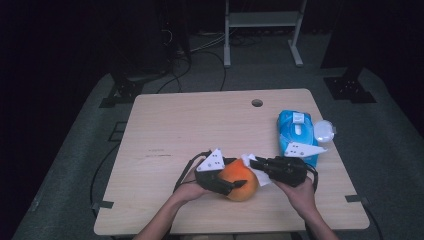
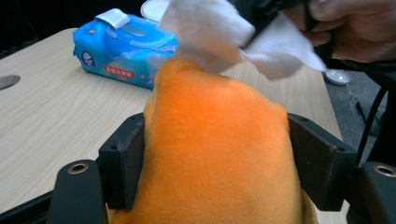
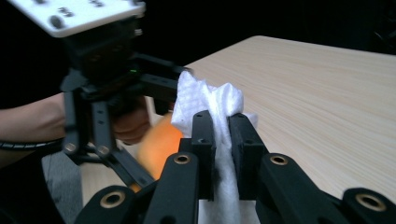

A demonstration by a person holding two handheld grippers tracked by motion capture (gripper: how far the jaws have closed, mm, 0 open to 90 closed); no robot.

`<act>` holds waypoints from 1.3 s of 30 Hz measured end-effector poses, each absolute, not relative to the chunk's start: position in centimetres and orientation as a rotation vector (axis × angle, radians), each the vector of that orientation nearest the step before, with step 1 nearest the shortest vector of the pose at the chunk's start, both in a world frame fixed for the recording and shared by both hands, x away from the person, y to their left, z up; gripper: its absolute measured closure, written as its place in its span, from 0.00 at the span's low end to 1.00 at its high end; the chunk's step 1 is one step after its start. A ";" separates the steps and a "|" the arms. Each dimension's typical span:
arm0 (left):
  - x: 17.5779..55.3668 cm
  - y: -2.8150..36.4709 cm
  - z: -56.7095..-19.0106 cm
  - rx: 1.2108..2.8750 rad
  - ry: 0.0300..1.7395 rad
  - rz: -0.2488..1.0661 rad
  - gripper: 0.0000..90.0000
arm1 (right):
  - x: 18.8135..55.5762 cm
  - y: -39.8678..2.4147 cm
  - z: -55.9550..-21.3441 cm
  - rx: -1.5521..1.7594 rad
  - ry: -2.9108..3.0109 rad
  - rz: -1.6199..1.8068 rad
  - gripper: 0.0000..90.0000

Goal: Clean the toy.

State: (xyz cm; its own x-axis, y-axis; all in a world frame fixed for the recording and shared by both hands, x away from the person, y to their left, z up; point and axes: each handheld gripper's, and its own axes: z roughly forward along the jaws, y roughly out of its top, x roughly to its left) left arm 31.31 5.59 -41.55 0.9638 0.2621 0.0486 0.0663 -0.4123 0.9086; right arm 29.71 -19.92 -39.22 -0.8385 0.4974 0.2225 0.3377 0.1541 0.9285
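An orange plush fruit (image 1: 242,184) lies near the table's front edge, and my left gripper (image 1: 231,186) is shut on it from the left. In the left gripper view the black pads (image 2: 125,163) press into both sides of the orange plush (image 2: 219,140). My right gripper (image 1: 256,163) comes in from the right, shut on a crumpled white wipe (image 1: 250,161). In the right gripper view its jaws (image 3: 222,133) pinch the wipe (image 3: 208,100), with the left gripper (image 3: 102,93) and the orange plush (image 3: 161,142) just beyond. The wipe (image 2: 219,32) rests against the top of the plush.
A blue pack of wet wipes (image 1: 297,131) lies at the table's right side, with a round white lid (image 1: 324,131) beside it near the right edge. A cable hole (image 1: 257,103) sits at the back of the wooden table (image 1: 190,130). Cables trail from both grippers.
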 end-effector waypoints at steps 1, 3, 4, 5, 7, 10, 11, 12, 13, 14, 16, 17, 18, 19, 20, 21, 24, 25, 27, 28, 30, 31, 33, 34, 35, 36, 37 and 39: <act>31.2 5.4 -41.5 1.998 0.226 0.224 0.29 | 29.6 -19.5 -39.1 0.807 2.288 1.760 0.90; 31.0 5.2 -41.4 2.009 0.225 0.231 0.27 | 29.5 -18.9 -39.2 0.777 2.313 1.708 0.90; 31.1 5.2 -41.4 2.009 0.227 0.227 0.26 | 29.5 -18.8 -39.3 0.779 2.317 1.703 0.90; 31.2 5.3 -41.4 2.009 0.228 0.220 0.24 | 29.6 -18.8 -39.6 0.793 2.324 1.705 0.90; 31.4 5.7 -41.2 1.989 0.238 0.200 0.21 | 29.9 -19.0 -40.0 0.804 2.332 1.694 0.90; 31.6 6.2 -41.0 1.971 0.233 0.185 0.17 | 29.8 -19.3 -40.2 0.813 2.332 1.691 0.90; 31.7 6.4 -41.0 1.965 0.233 0.171 0.15 | 29.8 -19.4 -40.2 0.814 2.331 1.684 0.90; 31.7 6.7 -40.9 1.957 0.235 0.162 0.14 | 29.8 -19.5 -40.2 0.816 2.330 1.680 0.90; 31.8 6.9 -40.9 1.957 0.239 0.162 0.13 | 29.8 -19.6 -40.2 0.818 2.329 1.682 0.90; 32.0 7.2 -40.8 1.951 0.246 0.156 0.12 | 29.8 -19.8 -40.3 0.825 2.329 1.680 0.90; 32.3 7.8 -41.0 1.931 0.257 0.131 0.12 | 29.8 -20.3 -40.3 0.843 2.323 1.679 0.90; 32.5 8.0 -41.1 1.925 0.271 0.116 0.11 | 29.8 -20.5 -40.4 0.847 2.322 1.682 0.90; 32.7 8.1 -41.4 1.926 0.287 0.109 0.11 | 29.8 -20.7 -40.4 0.854 2.322 1.689 0.90; 32.9 8.1 -41.7 1.927 0.298 0.097 0.10 | 29.8 -20.9 -40.5 0.856 2.324 1.696 0.90; 33.1 8.0 -42.1 1.918 0.313 0.064 0.09 | 29.8 -21.0 -40.5 0.855 2.322 1.700 0.90; 33.2 8.0 -42.3 1.917 0.319 0.051 0.09 | 29.8 -21.1 -40.5 0.856 2.322 1.697 0.90; 33.1 7.4 -42.8 1.921 0.340 0.017 0.07 | 29.8 -21.2 -40.5 0.857 2.320 1.688 0.90; 32.9 7.2 -42.9 1.938 0.326 0.033 0.07 | 29.9 -21.3 -40.5 0.861 2.313 1.688 0.90; 32.5 6.8 -42.9 1.967 0.288 0.051 0.07 | 30.1 -21.6 -40.6 0.876 2.308 1.689 0.90; 32.4 6.7 -42.9 1.971 0.282 0.049 0.07 | 30.1 -21.7 -40.6 0.883 2.302 1.690 0.90; 32.3 6.9 -42.7 1.966 0.258 0.027 0.11 | 30.2 -22.1 -40.7 0.893 2.297 1.681 0.90; 32.3 7.1 -42.6 1.961 0.253 0.017 0.13 | 30.3 -22.3 -40.7 0.899 2.292 1.678 0.90; 32.5 7.2 -42.8 1.951 0.274 0.019 0.14 | 30.4 -22.6 -40.8 0.913 2.289 1.680 0.90; 32.5 7.2 -42.8 1.951 0.274 0.019 0.13 | 30.4 -22.6 -40.8 0.913 2.289 1.680 0.90; 32.6 7.0 -43.0 1.961 0.295 0.025 0.13 | 30.4 -22.6 -40.9 0.919 2.288 1.684 0.90; 32.7 6.6 -43.4 1.980 0.328 0.019 0.07 | 30.4 -22.6 -40.9 0.920 2.287 1.681 0.90; 32.8 6.4 -43.6 1.980 0.343 0.006 0.06 | 30.4 -22.6 -40.8 0.919 2.289 1.679 0.90; 32.7 6.2 -43.8 1.974 0.350 -0.003 0.08 | 30.4 -22.6 -40.8 0.918 2.287 1.676 0.90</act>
State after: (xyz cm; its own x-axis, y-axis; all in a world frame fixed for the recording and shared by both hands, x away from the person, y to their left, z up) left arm 32.72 6.25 -43.78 0.9568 0.2427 -0.1601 0.2450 -0.3771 0.8932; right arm 30.39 -22.62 -40.76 -0.7984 0.5601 0.2209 0.3792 0.1828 0.9071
